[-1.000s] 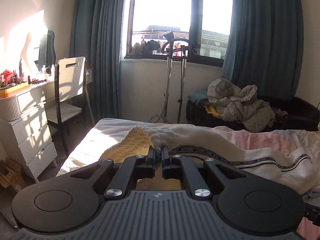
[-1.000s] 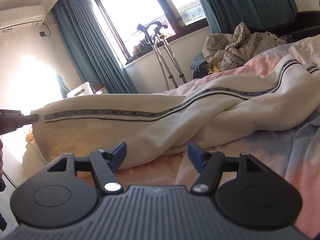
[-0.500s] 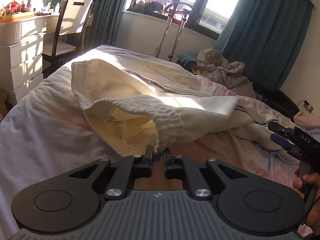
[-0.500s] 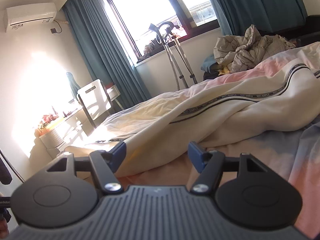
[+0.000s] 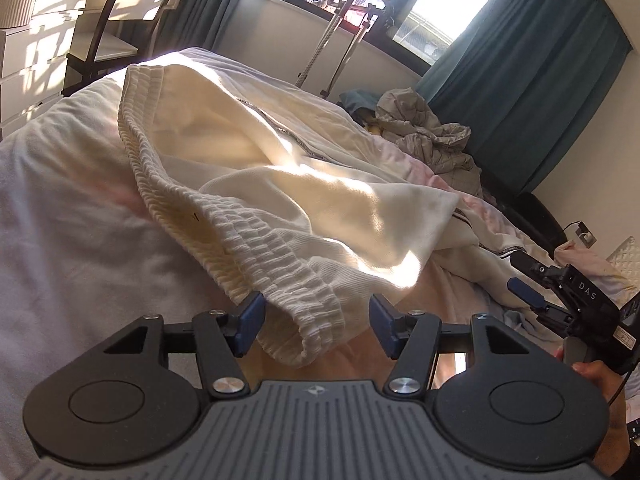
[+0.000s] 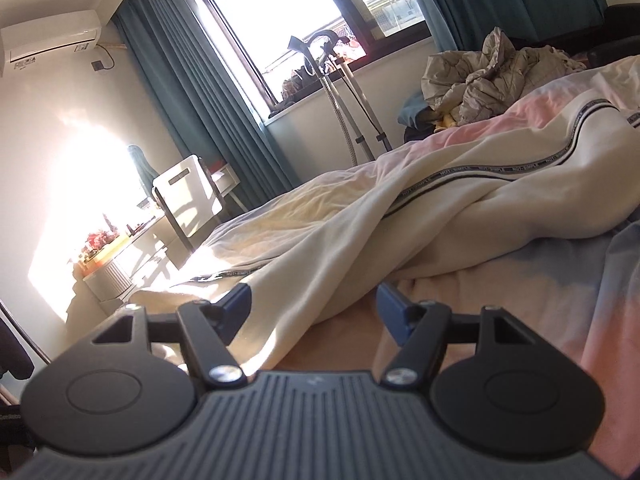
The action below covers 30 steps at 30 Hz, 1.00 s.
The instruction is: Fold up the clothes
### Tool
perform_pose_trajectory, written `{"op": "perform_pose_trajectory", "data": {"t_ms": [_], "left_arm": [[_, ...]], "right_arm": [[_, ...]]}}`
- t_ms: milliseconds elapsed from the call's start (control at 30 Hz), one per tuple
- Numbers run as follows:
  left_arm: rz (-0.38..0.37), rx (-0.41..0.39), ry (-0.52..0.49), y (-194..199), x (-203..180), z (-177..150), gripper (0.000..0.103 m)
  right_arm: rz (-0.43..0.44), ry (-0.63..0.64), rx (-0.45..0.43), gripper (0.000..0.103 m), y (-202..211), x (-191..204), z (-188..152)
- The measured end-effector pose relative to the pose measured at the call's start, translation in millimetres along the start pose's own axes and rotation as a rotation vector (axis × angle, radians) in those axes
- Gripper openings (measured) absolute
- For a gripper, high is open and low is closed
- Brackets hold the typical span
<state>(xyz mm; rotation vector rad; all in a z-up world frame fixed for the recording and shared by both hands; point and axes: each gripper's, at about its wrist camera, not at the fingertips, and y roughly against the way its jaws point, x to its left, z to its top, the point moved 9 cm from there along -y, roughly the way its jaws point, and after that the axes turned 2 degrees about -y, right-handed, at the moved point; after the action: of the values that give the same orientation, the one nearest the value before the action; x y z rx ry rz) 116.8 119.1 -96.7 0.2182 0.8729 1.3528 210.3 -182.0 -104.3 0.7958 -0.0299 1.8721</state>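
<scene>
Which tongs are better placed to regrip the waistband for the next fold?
Left, probably. The left tongs are open with the ribbed waistband lying between the fingers. The right tongs are open over a plain edge of the cream trousers.

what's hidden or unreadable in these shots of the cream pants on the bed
- Left wrist view: the cream pants have their leg ends hidden behind their own folds.
- Right wrist view: side stripe lettering too small to read.
- Right wrist view: the pants' near edge runs under the right hand-held gripper.
</scene>
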Motion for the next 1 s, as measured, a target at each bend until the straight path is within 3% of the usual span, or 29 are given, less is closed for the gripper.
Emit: {"op": "perform_pose_trajectory", "data": {"t_ms": [67, 167, 467, 567, 767, 900, 933, 1000], "left_arm": [[0.038, 0.057, 0.026, -18, 8, -5, 0.061], [0.069, 0.08, 0.043, -35, 14, -6, 0.061], [0.077, 0.102, 0.061, -18, 24, -7, 0.063], [0.06, 0.129, 0.095, -20, 26, -11, 0.063], [-0.049, 0.179, 0.05, -40, 4, -19, 0.065], [-0.026, 0.173, 0.02, -52, -1, -22, 0.065], [-0.019, 0.157, 0.01, -51, -2, -20, 0.059], [-0.004, 0.132, -0.022, -43, -2, -16, 0.011]], "right_arm": [[0.0, -0.003, -0.001, 0.07, 1, 0, 0], [-0.002, 0.0, -0.005, 0.071, 1, 0, 1], [-0.011, -0.044, -0.003, 0.071, 2, -8, 1], [-0.007, -0.043, -0.003, 0.072, 3, -6, 1], [-0.002, -0.051, 0.002, 0.072, 2, -6, 1], [0.004, -0.06, 0.007, 0.072, 1, -7, 0], [0.004, -0.06, 0.008, 0.072, 0, -7, 0], [0.004, -0.059, 0.008, 0.072, 0, -8, 0]]}}
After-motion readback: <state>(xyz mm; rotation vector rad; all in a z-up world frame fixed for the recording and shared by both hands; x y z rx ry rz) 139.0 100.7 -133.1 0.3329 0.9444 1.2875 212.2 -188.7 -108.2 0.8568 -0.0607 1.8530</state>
